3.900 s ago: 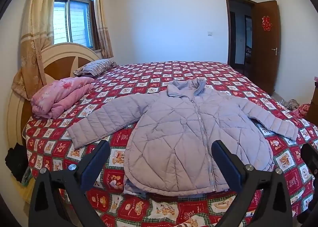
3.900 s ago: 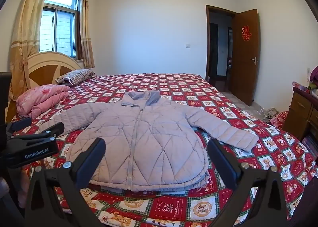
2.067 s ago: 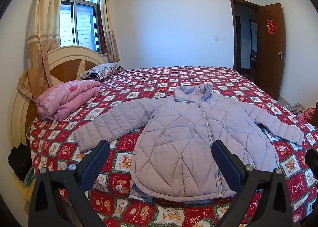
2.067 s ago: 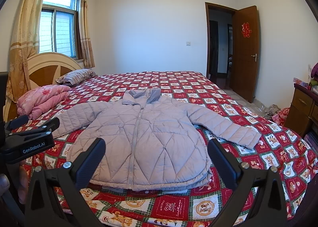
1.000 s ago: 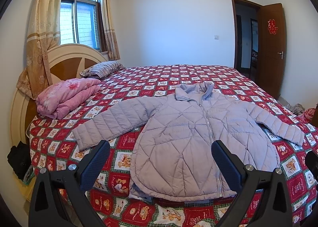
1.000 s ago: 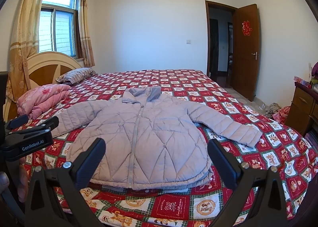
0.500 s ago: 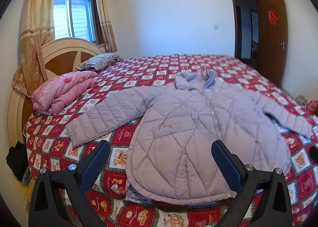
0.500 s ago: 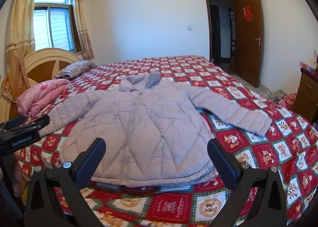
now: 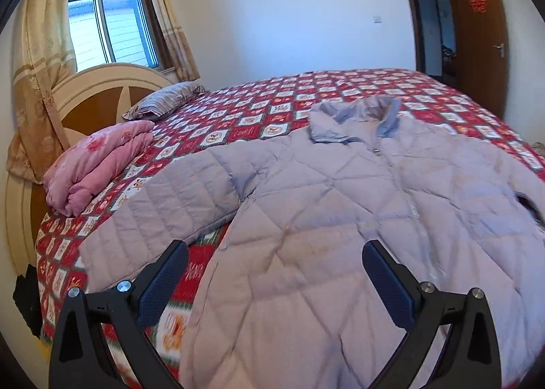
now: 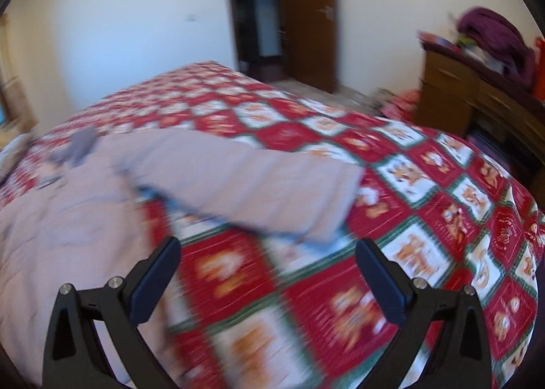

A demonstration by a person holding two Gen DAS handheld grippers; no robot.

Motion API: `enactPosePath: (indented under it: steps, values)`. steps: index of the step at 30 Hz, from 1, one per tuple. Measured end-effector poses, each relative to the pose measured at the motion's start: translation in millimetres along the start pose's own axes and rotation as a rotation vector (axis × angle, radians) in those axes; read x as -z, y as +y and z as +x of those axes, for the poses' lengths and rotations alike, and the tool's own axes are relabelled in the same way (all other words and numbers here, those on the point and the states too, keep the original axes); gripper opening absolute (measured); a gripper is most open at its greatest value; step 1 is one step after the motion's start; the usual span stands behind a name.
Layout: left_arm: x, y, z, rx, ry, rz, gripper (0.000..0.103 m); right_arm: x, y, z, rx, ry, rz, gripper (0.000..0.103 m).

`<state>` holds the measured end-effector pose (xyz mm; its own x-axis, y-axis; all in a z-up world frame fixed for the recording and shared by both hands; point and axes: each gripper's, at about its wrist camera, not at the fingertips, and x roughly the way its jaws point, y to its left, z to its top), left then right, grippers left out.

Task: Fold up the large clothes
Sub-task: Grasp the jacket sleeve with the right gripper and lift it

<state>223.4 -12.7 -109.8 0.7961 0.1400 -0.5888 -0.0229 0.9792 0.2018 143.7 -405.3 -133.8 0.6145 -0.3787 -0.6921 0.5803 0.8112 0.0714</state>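
A pale lilac quilted jacket (image 9: pixel 340 211) lies flat and zipped on the bed, collar away from me, sleeves spread. My left gripper (image 9: pixel 274 273) is open and empty, just above the jacket's lower left front near the left sleeve (image 9: pixel 163 215). My right gripper (image 10: pixel 269 273) is open and empty over the bedspread, just short of the right sleeve (image 10: pixel 259 191) and its cuff. The right wrist view is motion-blurred.
The bed has a red patterned bedspread (image 9: pixel 238 119). A folded pink quilt (image 9: pixel 98 160) and a striped pillow (image 9: pixel 163 104) lie by the wooden headboard (image 9: pixel 88 95). A wooden dresser (image 10: pixel 477 102) with piled items stands right of the bed, and a brown door (image 10: pixel 306 17) is beyond.
Both grippers have moved forward and down toward the jacket. The right one has swung right toward the right sleeve. Both stay open.
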Motion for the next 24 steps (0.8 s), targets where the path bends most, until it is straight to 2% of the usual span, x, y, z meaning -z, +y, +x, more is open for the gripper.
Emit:
enactPosePath:
  steps: [2,4,7,9,13,14,15,16,17,20,24]
  values:
    - [-4,-1,25,-0.018,0.026,-0.008,0.102,-11,-22,34,0.035,0.057,0.044,0.091]
    - [-7,0,44,-0.026,0.051,-0.016,0.102,-17,-38,58,0.047,0.102,0.090,0.088]
    - [-12,-3,64,-0.040,0.070,-0.014,0.102,-21,-50,75,0.085,0.114,0.116,0.088]
    - [-17,-7,79,-0.054,0.082,-0.001,0.102,-22,-52,83,0.088,0.128,0.110,0.084]
    - [-24,-11,106,-0.062,0.117,0.017,0.102,-19,-51,98,0.046,0.151,0.113,0.065]
    - [-25,-12,113,-0.063,0.135,0.026,0.102,-19,-51,97,0.033,0.144,0.112,0.054]
    - [-26,-13,118,-0.063,0.148,0.031,0.102,-20,-50,98,0.030,0.134,0.108,0.050]
    - [-27,-12,123,-0.061,0.161,0.033,0.102,-22,-47,94,0.029,0.119,0.089,0.034]
    - [-28,-11,127,-0.060,0.169,0.031,0.102,-23,-43,93,0.020,0.115,0.071,0.022]
    - [-32,-5,131,-0.052,0.183,0.027,0.102,-29,-32,95,0.023,0.111,0.030,0.014]
    - [-40,9,132,-0.061,0.166,0.017,0.102,-48,-12,89,0.011,0.076,-0.007,0.012]
